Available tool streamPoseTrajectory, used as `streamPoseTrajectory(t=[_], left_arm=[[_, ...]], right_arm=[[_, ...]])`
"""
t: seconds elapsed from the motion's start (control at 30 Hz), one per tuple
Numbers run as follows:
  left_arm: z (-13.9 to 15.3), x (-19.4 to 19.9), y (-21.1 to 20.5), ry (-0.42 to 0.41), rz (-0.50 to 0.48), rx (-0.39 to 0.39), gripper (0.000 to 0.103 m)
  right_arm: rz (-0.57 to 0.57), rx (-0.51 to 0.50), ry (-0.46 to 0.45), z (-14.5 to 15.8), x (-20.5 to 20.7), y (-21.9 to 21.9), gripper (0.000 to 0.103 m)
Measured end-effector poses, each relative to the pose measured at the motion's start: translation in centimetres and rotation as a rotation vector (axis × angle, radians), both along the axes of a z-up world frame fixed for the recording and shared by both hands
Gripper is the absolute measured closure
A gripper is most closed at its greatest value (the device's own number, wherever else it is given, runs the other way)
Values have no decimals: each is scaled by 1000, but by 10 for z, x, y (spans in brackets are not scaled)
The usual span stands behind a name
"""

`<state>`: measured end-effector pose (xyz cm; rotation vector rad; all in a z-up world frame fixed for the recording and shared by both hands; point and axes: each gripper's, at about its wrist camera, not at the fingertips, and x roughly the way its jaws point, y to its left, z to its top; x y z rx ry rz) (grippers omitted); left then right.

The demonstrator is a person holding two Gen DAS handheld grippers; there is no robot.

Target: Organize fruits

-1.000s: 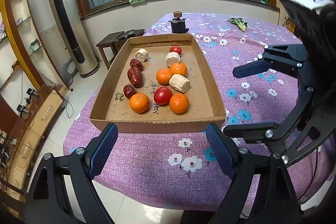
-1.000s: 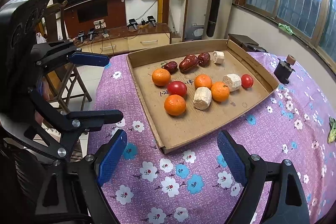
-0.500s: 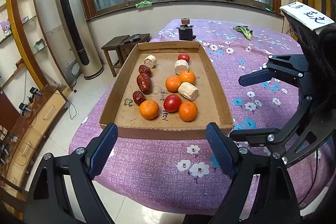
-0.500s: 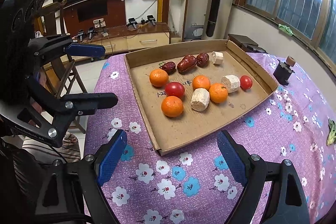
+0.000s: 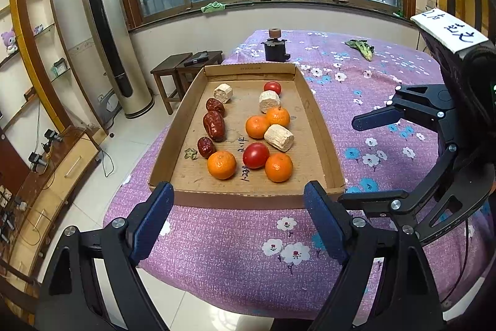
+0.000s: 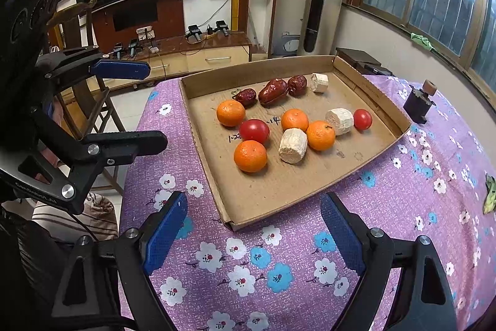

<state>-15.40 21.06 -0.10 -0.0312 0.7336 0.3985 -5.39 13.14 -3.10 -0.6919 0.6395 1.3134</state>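
A shallow cardboard tray lies on the purple flowered tablecloth. It holds several oranges, two tomatoes, three red dates and three pale corn-cob pieces. My left gripper is open and empty, held near the tray's near edge. My right gripper is open and empty, held over the cloth near the tray's corner. Each gripper shows in the other's view, the right and the left.
A small black object with a brown cap stands beyond the tray. A green leafy scrap lies on the cloth. A wooden chair stands at the table's edge. The table edge drops to a tiled floor.
Both grippers have drawn back and risen slightly, so the tray looks farther and smaller. The fruit has not moved. Both stay open.
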Motion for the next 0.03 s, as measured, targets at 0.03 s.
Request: streamPoseTrajectory(t=[0.03], left_arm=[[1,1,-1,2,-2,-4,17]], right_arm=[[-1,1,0,0,0,0,14]])
